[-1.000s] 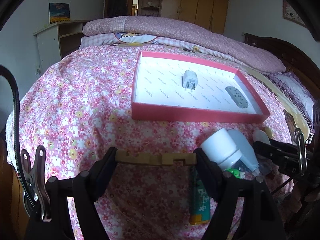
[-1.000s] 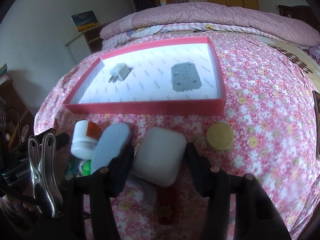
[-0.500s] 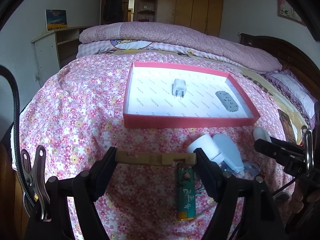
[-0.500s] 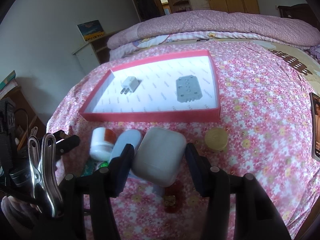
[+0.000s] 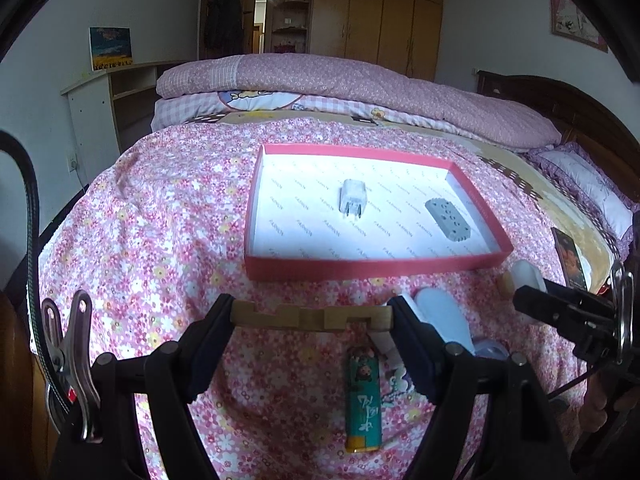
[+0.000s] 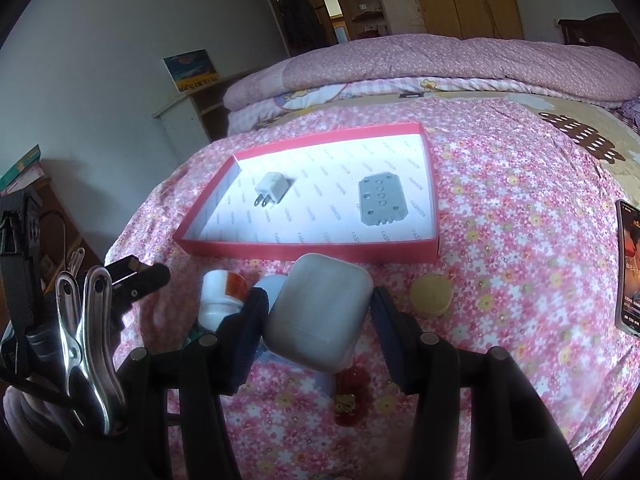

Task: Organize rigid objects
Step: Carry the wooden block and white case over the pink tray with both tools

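Observation:
My left gripper [image 5: 312, 318] is shut on a notched wooden block [image 5: 312, 317], held crosswise above the floral bedspread. My right gripper [image 6: 318, 312] is shut on a white rounded case [image 6: 318, 312], lifted off the bed. Beyond both lies a red-rimmed tray [image 5: 360, 269] [image 6: 280, 249] holding a white plug adapter [image 5: 353, 197] [image 6: 271, 187] and a grey perforated plate [image 5: 447, 219] [image 6: 379, 199]. On the bedspread below the grippers lie a green lighter [image 5: 363, 398], a pale blue oval piece [image 5: 440, 316], a white jar with an orange label [image 6: 222, 294] and a round wooden lid [image 6: 431, 294].
A dark red small object [image 6: 352, 384] lies under the white case. A phone [image 6: 629, 268] rests at the right edge of the bed. Folded quilts [image 5: 340, 84] are piled at the far end, a white shelf unit [image 5: 116, 100] stands left.
Both grippers have risen with their objects; the tray and loose items look smaller and farther below. The lighter has come fully into the left wrist view.

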The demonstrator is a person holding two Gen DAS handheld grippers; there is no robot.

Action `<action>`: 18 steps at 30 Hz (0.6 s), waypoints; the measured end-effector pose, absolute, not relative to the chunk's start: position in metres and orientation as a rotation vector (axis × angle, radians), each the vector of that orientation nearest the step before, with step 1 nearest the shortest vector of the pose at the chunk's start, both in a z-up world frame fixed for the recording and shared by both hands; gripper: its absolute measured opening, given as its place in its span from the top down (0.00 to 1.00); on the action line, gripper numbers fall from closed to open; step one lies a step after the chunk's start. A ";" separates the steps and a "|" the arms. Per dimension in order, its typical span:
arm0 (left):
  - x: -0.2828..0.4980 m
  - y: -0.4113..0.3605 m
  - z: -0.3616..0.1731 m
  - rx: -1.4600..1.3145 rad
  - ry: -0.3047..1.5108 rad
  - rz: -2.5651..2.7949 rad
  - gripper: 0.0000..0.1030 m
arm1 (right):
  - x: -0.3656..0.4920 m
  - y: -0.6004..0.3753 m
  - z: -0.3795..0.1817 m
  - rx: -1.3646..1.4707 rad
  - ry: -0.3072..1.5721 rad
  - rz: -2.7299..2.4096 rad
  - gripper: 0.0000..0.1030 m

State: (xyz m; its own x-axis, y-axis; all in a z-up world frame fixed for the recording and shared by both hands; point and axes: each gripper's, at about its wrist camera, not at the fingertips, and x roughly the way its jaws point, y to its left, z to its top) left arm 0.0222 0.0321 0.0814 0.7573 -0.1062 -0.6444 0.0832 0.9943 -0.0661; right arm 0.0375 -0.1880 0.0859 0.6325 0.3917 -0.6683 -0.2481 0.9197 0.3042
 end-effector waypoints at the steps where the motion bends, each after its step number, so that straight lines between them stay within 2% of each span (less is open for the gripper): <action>1: 0.024 0.032 0.082 -0.035 0.705 -0.105 0.22 | 0.038 -0.188 0.086 0.191 0.808 0.369 0.47; 18: 0.064 0.017 0.096 -0.036 0.708 -0.130 0.22 | 0.066 -0.204 0.104 0.200 0.787 0.368 0.47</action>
State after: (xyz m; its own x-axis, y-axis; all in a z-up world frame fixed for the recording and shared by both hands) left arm 0.0637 0.0165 0.0956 0.7517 -0.1310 -0.6464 0.1067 0.9913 -0.0769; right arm 0.0663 -0.2044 0.1037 0.6469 0.3950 -0.6522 -0.2481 0.9179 0.3098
